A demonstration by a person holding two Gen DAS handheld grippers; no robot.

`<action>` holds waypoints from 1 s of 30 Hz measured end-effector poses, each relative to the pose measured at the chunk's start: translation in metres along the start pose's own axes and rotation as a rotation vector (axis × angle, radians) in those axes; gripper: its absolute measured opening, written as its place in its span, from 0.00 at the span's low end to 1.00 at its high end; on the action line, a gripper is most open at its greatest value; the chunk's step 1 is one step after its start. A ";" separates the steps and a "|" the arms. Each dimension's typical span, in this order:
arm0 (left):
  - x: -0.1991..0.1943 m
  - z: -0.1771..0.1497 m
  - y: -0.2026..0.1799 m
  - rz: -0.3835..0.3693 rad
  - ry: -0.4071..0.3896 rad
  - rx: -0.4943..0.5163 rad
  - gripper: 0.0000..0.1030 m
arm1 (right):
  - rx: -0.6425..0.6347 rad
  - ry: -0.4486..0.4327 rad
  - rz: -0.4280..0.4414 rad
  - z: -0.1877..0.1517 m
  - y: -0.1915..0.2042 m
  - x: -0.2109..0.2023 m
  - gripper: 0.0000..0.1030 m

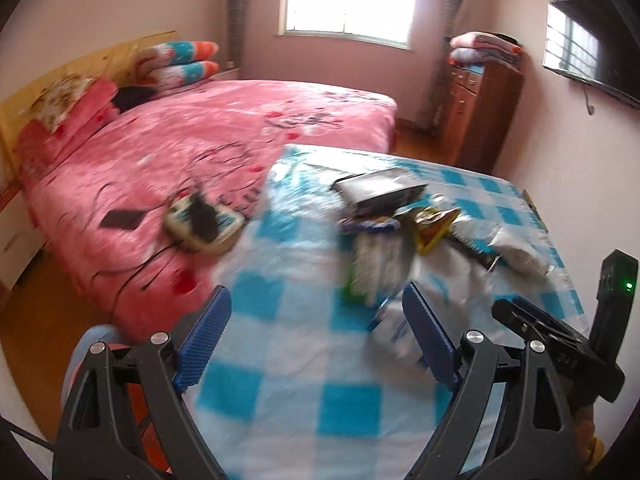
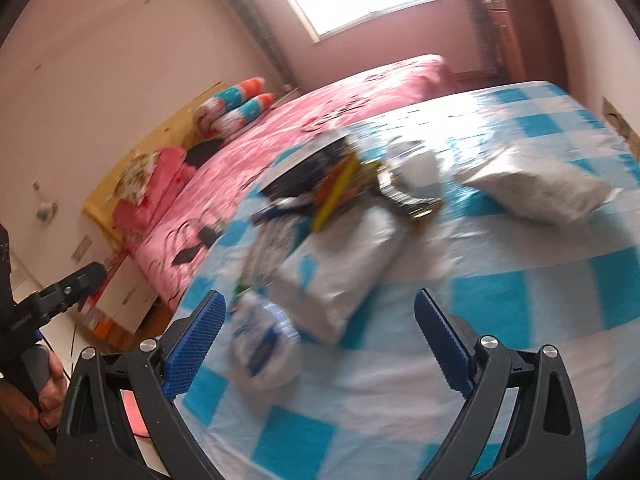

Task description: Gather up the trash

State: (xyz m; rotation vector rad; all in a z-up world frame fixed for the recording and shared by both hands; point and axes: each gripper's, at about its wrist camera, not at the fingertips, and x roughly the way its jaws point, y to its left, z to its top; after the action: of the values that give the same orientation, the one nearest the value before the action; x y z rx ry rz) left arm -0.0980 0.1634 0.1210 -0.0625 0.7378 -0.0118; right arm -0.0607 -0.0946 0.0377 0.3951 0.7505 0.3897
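Note:
A pile of trash lies on a blue-and-white checked cloth (image 1: 288,320): a grey foil bag (image 1: 380,190), coloured snack wrappers (image 1: 436,224), a white-green packet (image 1: 376,268), a crumpled white bag (image 1: 520,252) and a white-blue wrapper (image 1: 394,334). My left gripper (image 1: 316,336) is open and empty, its right finger beside the white-blue wrapper. In the right wrist view the cloth (image 2: 500,308) holds the white-blue wrapper (image 2: 260,340), a white packet (image 2: 340,268), the wrappers (image 2: 340,184) and the crumpled bag (image 2: 540,184). My right gripper (image 2: 320,340) is open and empty above them.
A bed with a pink cover (image 1: 200,132) stands left of the checked cloth, with pillows (image 1: 180,64), a phone (image 1: 122,218) and a box with a cable (image 1: 204,220) on it. A wooden cabinet (image 1: 480,108) stands by the far wall. A TV (image 1: 592,44) hangs at right.

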 end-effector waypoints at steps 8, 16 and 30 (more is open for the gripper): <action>0.088 0.048 -0.041 -0.053 0.031 0.052 0.85 | 0.020 -0.037 -0.128 0.043 -0.052 -0.018 0.92; 0.171 0.098 -0.042 -0.039 0.090 -0.105 0.85 | 0.012 0.003 -0.181 0.098 -0.085 0.009 0.92; 0.276 0.140 -0.008 0.008 0.249 -0.291 0.61 | -0.074 0.142 -0.203 0.150 -0.071 0.115 0.73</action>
State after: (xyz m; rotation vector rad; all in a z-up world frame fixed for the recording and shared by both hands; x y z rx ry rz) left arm 0.2009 0.1541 0.0392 -0.3411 0.9844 0.0969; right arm 0.1373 -0.1316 0.0379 0.2206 0.9028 0.2553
